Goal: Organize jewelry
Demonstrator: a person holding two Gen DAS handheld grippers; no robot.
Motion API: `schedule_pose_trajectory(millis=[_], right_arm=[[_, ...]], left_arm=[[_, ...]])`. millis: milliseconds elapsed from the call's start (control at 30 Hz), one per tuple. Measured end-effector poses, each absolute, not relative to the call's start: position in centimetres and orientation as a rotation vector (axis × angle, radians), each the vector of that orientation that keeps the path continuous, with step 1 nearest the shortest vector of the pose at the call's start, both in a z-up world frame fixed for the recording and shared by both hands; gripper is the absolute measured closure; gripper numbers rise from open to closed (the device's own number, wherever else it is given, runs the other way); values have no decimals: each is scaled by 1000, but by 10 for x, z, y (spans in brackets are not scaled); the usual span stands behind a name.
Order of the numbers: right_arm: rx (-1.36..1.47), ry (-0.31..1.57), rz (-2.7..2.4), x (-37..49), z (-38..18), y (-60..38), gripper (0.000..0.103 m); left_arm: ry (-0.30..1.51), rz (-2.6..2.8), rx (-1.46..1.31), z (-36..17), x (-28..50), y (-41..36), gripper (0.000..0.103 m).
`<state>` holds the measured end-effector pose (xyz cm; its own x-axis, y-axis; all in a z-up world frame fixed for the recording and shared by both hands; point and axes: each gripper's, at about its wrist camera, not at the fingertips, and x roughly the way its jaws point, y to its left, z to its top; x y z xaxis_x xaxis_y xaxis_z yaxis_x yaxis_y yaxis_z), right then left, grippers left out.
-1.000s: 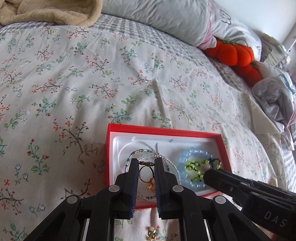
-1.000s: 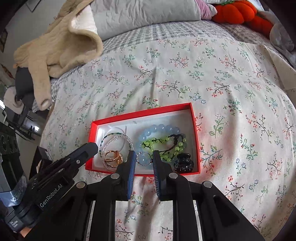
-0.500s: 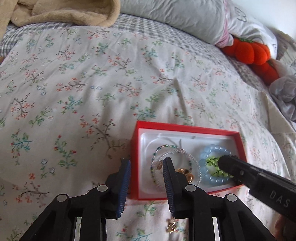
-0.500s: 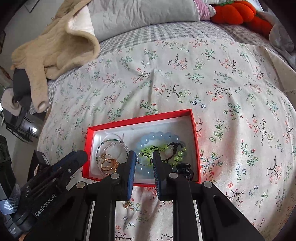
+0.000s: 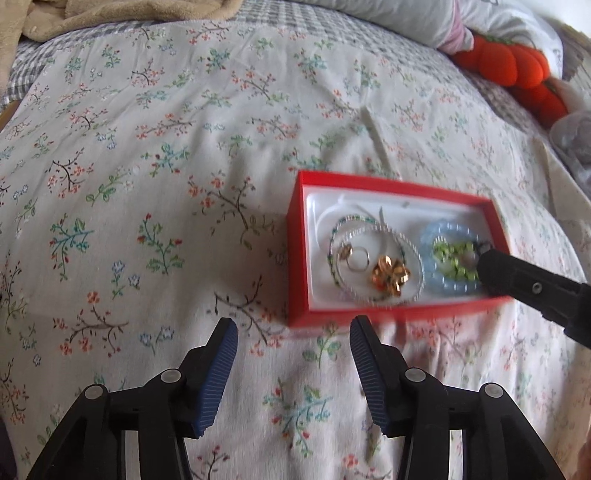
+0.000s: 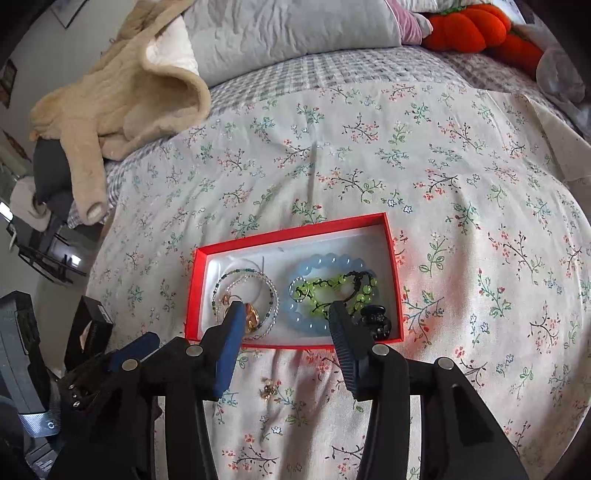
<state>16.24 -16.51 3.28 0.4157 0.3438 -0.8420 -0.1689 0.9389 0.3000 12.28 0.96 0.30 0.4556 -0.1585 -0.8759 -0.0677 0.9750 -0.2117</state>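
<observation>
A red box (image 5: 391,189) with a white lining lies on the floral bedspread. Inside it are thin beaded bracelets (image 5: 373,229), a ring (image 5: 357,258), a gold flower piece (image 5: 389,277), a pale blue bead bracelet (image 6: 325,261), a green bead bracelet (image 6: 334,291) and a black hair claw (image 6: 376,322). My left gripper (image 5: 293,334) hovers over the bedspread just left of the box front, jaws opening, nothing between them. My right gripper (image 6: 287,326) hangs over the box's front rim (image 6: 295,345), jaws opening, holding nothing. A small gold trinket (image 6: 266,387) lies on the cloth before the box.
A beige fleece garment (image 6: 122,92) and a grey pillow (image 6: 295,33) lie at the back. An orange plush pumpkin (image 6: 472,26) sits at the back right. The bed's edge drops off at the left, with dark items (image 6: 22,350) below.
My left gripper let go of the ring in the box, opened and drew back to the left. My right gripper opened over the bracelets. The box looks smaller and further right in the left wrist view.
</observation>
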Motion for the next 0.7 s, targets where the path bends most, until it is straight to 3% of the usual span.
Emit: schedule_pose_trajectory(millis=[167, 633, 700], right_arm=[[156, 1135, 310, 149, 29, -170, 53], [104, 1264, 274, 126, 3, -179, 53], [103, 1273, 269, 125, 1, -181, 53]], left_arm=[[1135, -59, -186, -4, 111, 8, 42], [1246, -125, -246, -26, 94, -4, 43], [1257, -141, -267, -29, 95, -10, 47]])
